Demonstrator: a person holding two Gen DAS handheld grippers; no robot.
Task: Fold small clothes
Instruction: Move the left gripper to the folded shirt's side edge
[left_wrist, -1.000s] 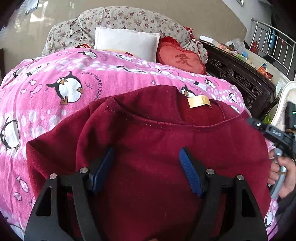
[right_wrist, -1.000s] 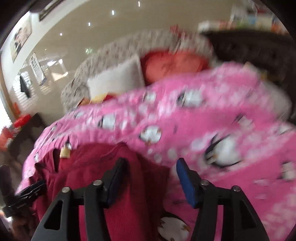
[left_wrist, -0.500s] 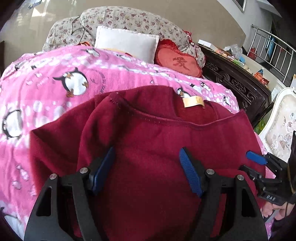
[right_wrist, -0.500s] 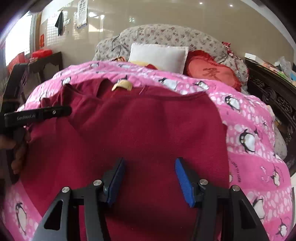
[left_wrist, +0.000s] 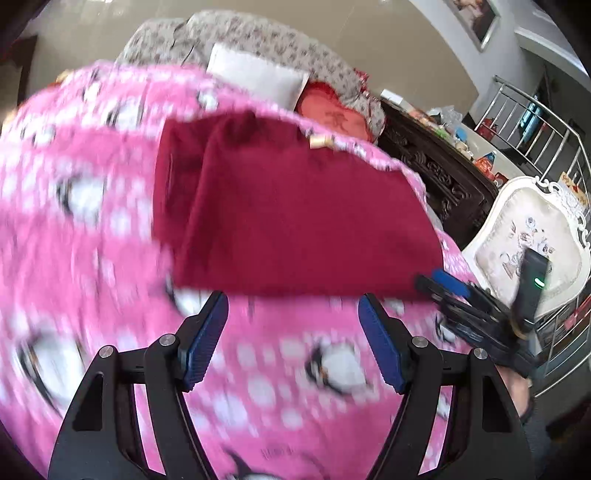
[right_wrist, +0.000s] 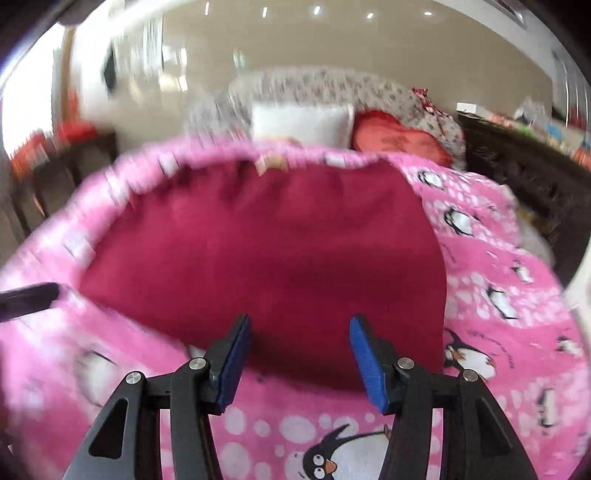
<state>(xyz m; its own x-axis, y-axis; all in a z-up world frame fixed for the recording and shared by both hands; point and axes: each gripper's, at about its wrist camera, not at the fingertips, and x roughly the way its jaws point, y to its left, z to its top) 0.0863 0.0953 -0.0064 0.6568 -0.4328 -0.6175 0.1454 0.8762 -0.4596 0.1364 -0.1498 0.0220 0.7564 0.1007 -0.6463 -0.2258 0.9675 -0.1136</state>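
Note:
A dark red garment lies flat on the pink penguin blanket, its tan neck label at the far edge. My left gripper is open just short of the garment's near edge, with only blanket between its fingers. In the right wrist view the garment fills the middle. My right gripper is open over its near edge, the blue pads apart and not pressing the cloth. That right gripper also shows by the garment's near right corner. The left gripper's tip pokes in from the left.
A white pillow and a red heart cushion lean on a floral sofa back beyond the blanket. A dark carved cabinet, a white ornate chair and a metal railing stand to the right.
Both grippers have drawn back from over the garment to its near edge. The left wrist view has swung, so the garment now lies ahead of the fingers, not under them.

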